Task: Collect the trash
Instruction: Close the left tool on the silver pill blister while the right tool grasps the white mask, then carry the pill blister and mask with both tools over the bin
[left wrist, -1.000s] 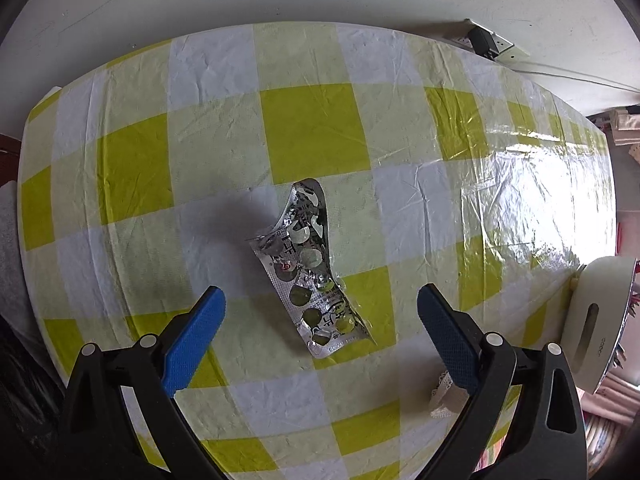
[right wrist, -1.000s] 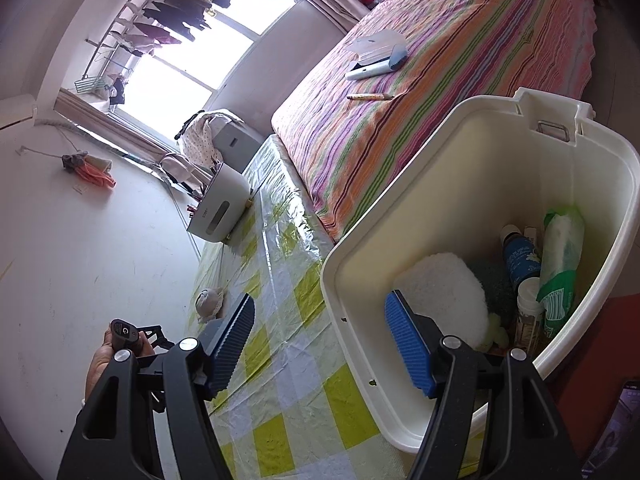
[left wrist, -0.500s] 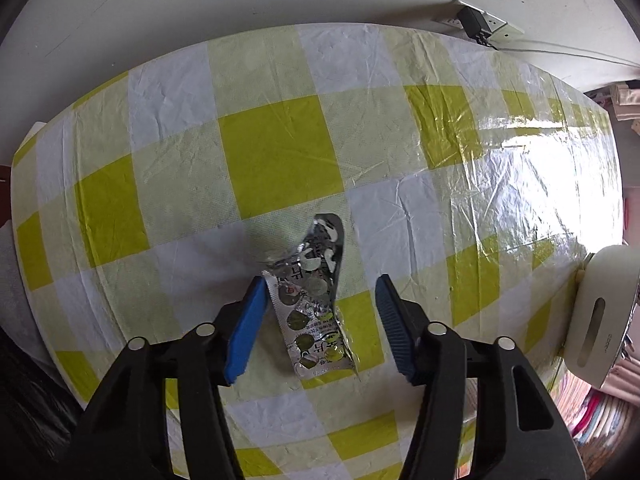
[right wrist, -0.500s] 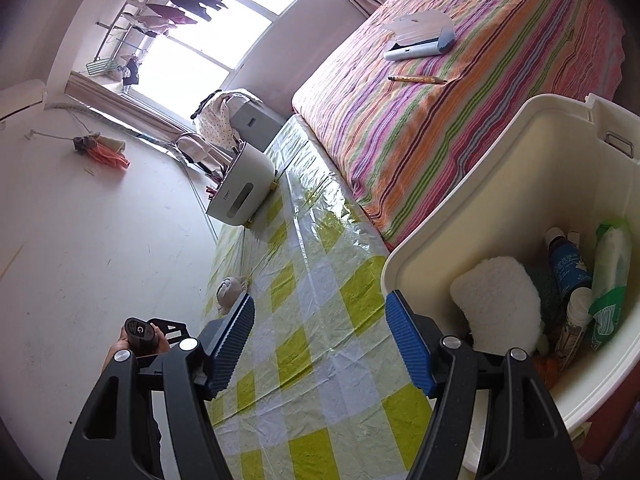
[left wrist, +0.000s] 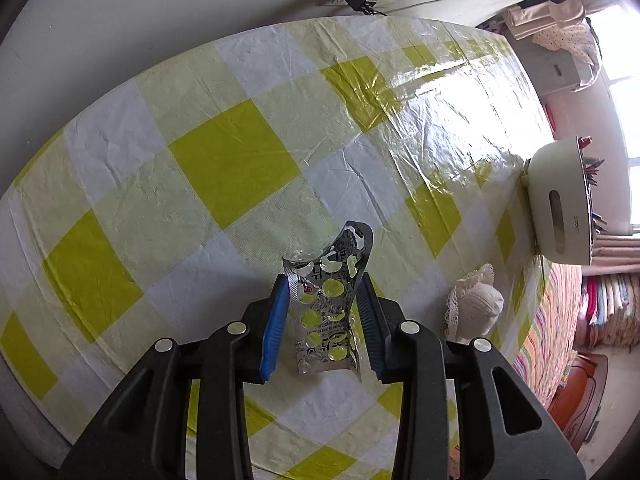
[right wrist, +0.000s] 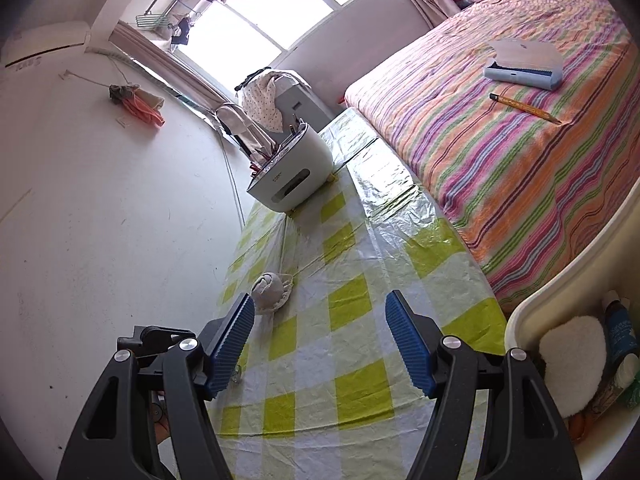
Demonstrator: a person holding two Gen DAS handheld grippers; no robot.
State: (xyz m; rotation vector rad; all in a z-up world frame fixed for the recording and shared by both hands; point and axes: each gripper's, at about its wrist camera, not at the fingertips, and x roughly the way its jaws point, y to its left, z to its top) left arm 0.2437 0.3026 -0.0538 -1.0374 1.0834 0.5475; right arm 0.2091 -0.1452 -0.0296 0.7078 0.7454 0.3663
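1. Blister pack [left wrist: 326, 312], silver foil with yellow-green rounds showing through its emptied pockets, sits low in the middle of the left wrist view, bent and curling at its top end.
2. Left claw [left wrist: 323, 320] has just been closing and now grasps the blister pack: both blue pads [left wrist: 276, 328] press against its long edges.
3. Under it spreads the tabletop [left wrist: 224, 160], covered in a yellow, pale green and white checked plastic cloth, glossy with glare toward the upper right.
4. A small cream lace-edged cloth bundle [left wrist: 476, 304] lies on the tabletop to the right of the claw, apart from it.
5. A white holder [left wrist: 560, 208] with thin sticks poking out stands at the right edge of the frame.
6. Right claw [right wrist: 320, 344] is released, its blue pads spread wide with nothing between them, only checked cloth behind.
7. In the right wrist view a cream bin [right wrist: 560, 312] fills the lower right corner, holding a white fluffy item [right wrist: 568, 356] and a dark blue bottle [right wrist: 620, 328].
8. A striped bed [right wrist: 500, 120] fills the upper right, with a yellow pencil [right wrist: 524, 108] and a light blue case [right wrist: 524, 64] on it.
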